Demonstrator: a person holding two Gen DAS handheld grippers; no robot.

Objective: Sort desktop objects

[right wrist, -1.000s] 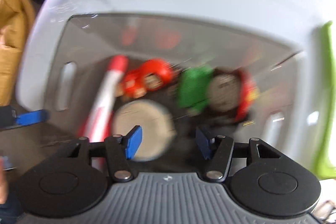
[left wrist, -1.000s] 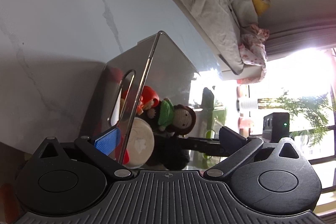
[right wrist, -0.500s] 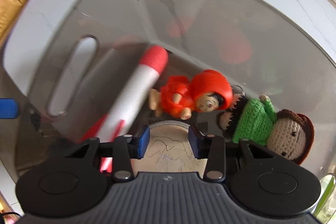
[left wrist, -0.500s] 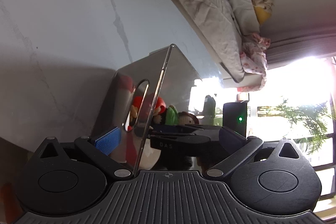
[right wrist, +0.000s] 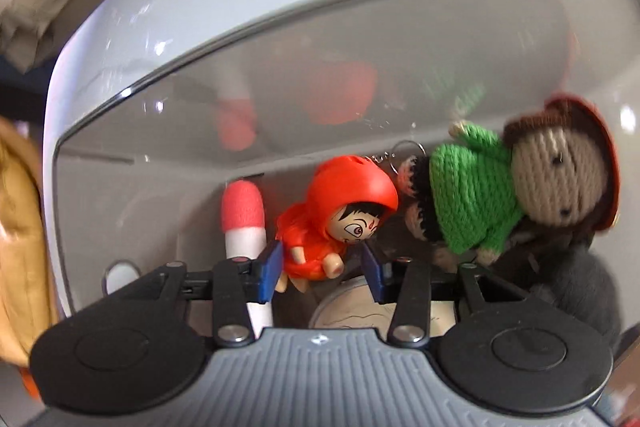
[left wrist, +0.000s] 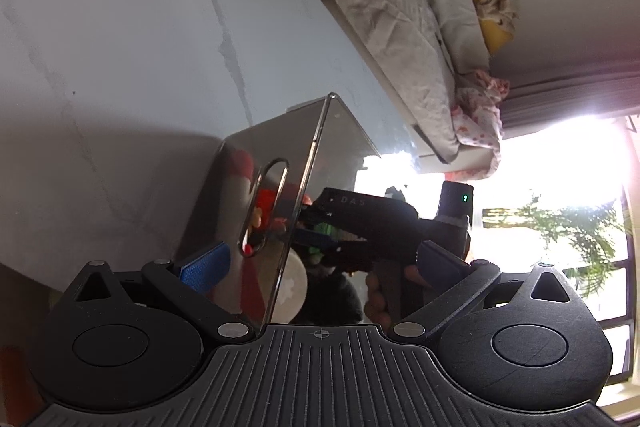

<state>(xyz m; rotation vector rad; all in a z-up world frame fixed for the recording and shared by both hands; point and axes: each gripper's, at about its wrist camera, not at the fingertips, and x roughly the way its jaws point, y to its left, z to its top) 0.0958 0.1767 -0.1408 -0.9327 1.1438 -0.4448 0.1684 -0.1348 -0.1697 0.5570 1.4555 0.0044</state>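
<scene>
A smoky clear plastic bin point(right wrist: 168, 131) holds the toys. My right gripper point(right wrist: 320, 267) is down inside it, open, with its blue pads on either side of a red hooded figurine point(right wrist: 340, 211); I cannot tell if they touch it. Beside it lie a white marker with a red cap point(right wrist: 244, 215), a crocheted doll in green point(right wrist: 516, 187) and a round cream disc point(right wrist: 352, 311). My left gripper point(left wrist: 316, 263) is open and straddles the bin's side wall point(left wrist: 296, 211) near its handle slot. The right gripper point(left wrist: 372, 223) shows inside the bin in the left wrist view.
The bin stands on a white marble tabletop point(left wrist: 120, 27). A bed with rumpled grey bedding point(left wrist: 400, 7) lies beyond the table. A bright window with a plant point(left wrist: 580, 227) is at the right. A yellow-brown cloth point(right wrist: 20, 227) is left of the table.
My right gripper has dropped deeper into the bin and shifted onto the red figurine, which now sits between its pads. The left gripper has stayed at the bin's wall.
</scene>
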